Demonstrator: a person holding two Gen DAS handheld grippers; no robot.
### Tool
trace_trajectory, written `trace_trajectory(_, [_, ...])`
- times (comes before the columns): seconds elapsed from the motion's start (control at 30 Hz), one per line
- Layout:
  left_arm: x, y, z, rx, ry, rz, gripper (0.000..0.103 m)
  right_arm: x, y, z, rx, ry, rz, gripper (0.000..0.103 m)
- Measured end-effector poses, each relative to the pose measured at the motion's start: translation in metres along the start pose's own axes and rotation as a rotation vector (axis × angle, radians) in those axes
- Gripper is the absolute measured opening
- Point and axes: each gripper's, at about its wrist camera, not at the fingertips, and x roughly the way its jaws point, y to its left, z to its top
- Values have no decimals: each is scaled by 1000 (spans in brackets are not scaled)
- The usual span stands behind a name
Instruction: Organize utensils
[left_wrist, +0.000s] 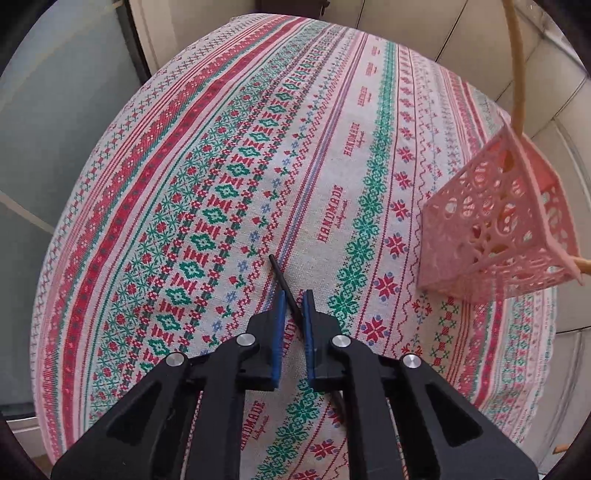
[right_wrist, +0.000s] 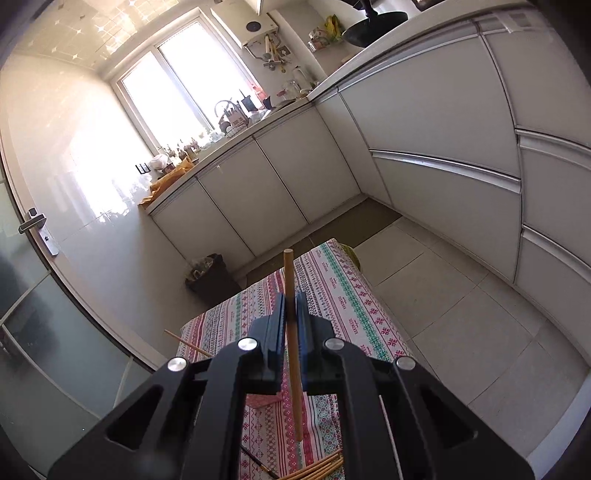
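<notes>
Kitchen table, mid-sort: I have a chopstick in each set of tongs. My left tongs (left_wrist: 293, 295) point steeply down at the patterned tablecloth (left_wrist: 207, 155) and are closed on a thin black chopstick (left_wrist: 282, 282), whose tip juts toward 11 o'clock beyond the blue pads (left_wrist: 280, 321) while its tail runs back under the jaws toward 5 o'clock. The pink lattice holder (left_wrist: 495, 221) sits at 3 o'clock from that grip, well apart, with a pale stick rising out of it.

My right tongs (right_wrist: 290, 314) are closed on a wooden chopstick (right_wrist: 293, 369), held near its upper part; it stands almost upright, top end at 12 o'clock, lower end hanging free above the cloth. A loose bundle of wooden chopsticks (right_wrist: 321, 469) lies at the bottom edge, at 6 o'clock.

I judge both sticks light, stiff and smooth: easy to lift, quick to pivot or slip in a narrow pinch. The black one looks the thinner and slicker. Gripping near the middle should steady them; the holder seems light enough to tip if nudged.
</notes>
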Motion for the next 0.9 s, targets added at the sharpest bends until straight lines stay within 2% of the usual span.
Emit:
trace_trajectory(0.1, [-10,27,-2,-51,-55,-208,5,-3,3,-2,-15,-3,1,6])
trace_trajectory(0.2, [-26,35,-4,-16,-117,-281,5,0,5,-3,-17,3,0,6])
trace_trajectory(0.37, [-61,43,-13,56,-202,-324,4,7,11,-8,-28,19,-5,6])
trace_trajectory(0.57, [-128,50,-45,220,-423,-309,3,10,24,-10,-53,30,0,6])
trace_trajectory(0.7, [-177,49,-59,285,-576,-324,3,7,34,-9,-76,24,1,6])
trace_trajectory(0.9, [-249,23,-40,320,-761,-415,3,-4,48,3,-103,-10,7,6])
